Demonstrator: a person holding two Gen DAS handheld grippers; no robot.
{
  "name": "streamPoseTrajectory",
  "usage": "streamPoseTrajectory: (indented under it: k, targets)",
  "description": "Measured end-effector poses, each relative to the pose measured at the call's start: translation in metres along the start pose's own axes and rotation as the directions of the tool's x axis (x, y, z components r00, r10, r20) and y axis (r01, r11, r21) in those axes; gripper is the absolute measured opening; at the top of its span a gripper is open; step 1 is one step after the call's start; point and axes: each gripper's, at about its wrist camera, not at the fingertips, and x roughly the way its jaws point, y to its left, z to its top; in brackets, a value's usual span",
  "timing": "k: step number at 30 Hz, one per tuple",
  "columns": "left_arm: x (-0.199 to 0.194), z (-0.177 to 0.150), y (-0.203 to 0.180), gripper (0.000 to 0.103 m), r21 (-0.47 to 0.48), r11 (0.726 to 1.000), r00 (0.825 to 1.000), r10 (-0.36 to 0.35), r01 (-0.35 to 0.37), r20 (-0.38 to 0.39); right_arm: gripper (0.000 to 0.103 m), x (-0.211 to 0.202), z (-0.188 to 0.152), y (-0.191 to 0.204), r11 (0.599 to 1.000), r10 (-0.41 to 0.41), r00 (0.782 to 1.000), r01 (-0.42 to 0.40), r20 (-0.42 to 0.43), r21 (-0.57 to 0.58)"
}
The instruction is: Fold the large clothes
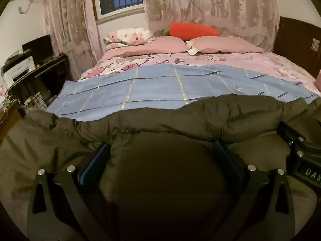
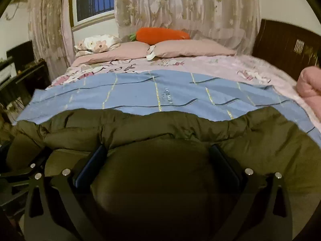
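Olive padded jacket (image 1: 160, 170) filled the foreground of both wrist views, bulging between each pair of fingers. Left gripper (image 1: 160, 150) had its jaws spread wide, with a thick fold of the jacket bunched between them; right gripper (image 2: 158, 156) gripped a similar fold in the same way, jaws likewise wide apart around the padding. Both grippers sat side by side. Beyond its far edge, the jacket lay on a blue checked sheet (image 2: 160, 92) spread over the bed (image 1: 260, 60), near pink pillows (image 1: 220, 44) and a carrot-shaped cushion (image 1: 192, 31).
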Motion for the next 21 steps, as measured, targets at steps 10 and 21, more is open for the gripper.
streamPoseTrajectory:
  k: [10, 21]
  targets:
    - [0.015, -0.009, -0.003, 0.101, -0.004, 1.0, 1.0, 0.005, -0.005, 0.012, 0.102, 0.027, -0.012, -0.003, 1.0, -0.021, 1.0, 0.021, -0.015, 0.007]
    - [-0.032, 0.033, 0.043, 0.101, 0.053, 0.996, 0.998, -0.067, 0.066, 0.017, 0.102, -0.019, 0.027, -0.025, 0.999, 0.005, 1.0, -0.004, 0.017, -0.041]
